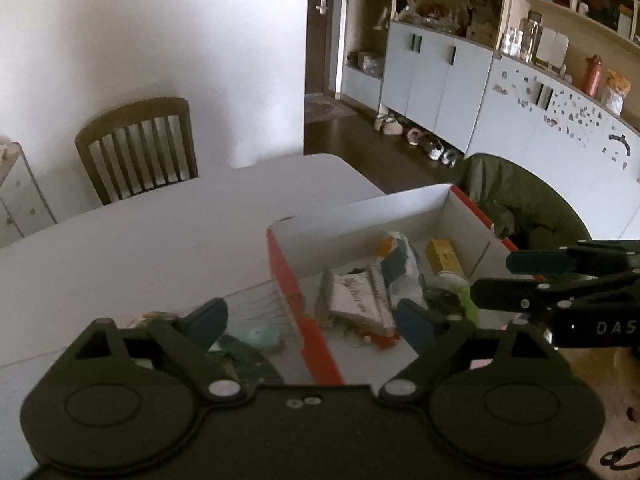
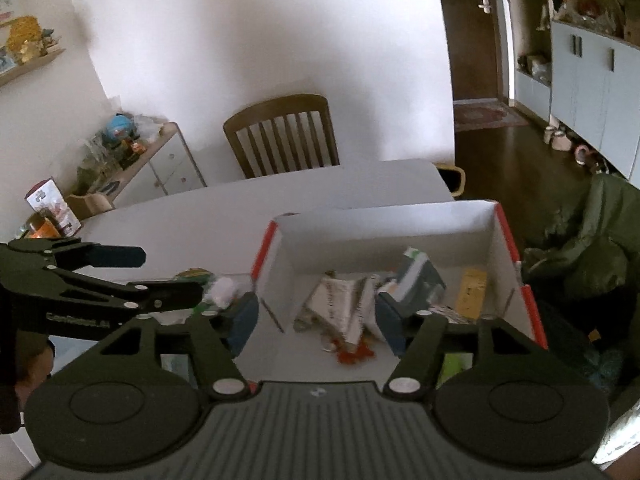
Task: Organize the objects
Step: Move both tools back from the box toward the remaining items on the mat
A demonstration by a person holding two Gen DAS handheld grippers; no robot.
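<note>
An open white cardboard box with red edges point(image 1: 400, 212) point(image 2: 384, 224) stands on the white table. Inside lie a white booklet point(image 1: 356, 300) point(image 2: 336, 304), a grey-green packet point(image 1: 400, 264) point(image 2: 420, 280), a yellow pack point(image 1: 442, 256) point(image 2: 472, 292) and a red trinket point(image 2: 354, 354). My left gripper point(image 1: 312, 322) hovers open above the box's left wall, nothing between its fingers. My right gripper point(image 2: 316, 322) is open over the box's near left part, also holding nothing. To the left of the box, a teal item point(image 1: 256, 336) and green packets point(image 2: 196, 278) lie on the table.
The white table point(image 1: 160, 240) stretches far and left. A wooden chair point(image 1: 138, 146) point(image 2: 282, 136) stands at its far side. A green jacket point(image 1: 516, 196) point(image 2: 592, 236) lies right of the box. A low cabinet with clutter point(image 2: 132, 152) is at left; cupboards point(image 1: 440, 80) line the right wall.
</note>
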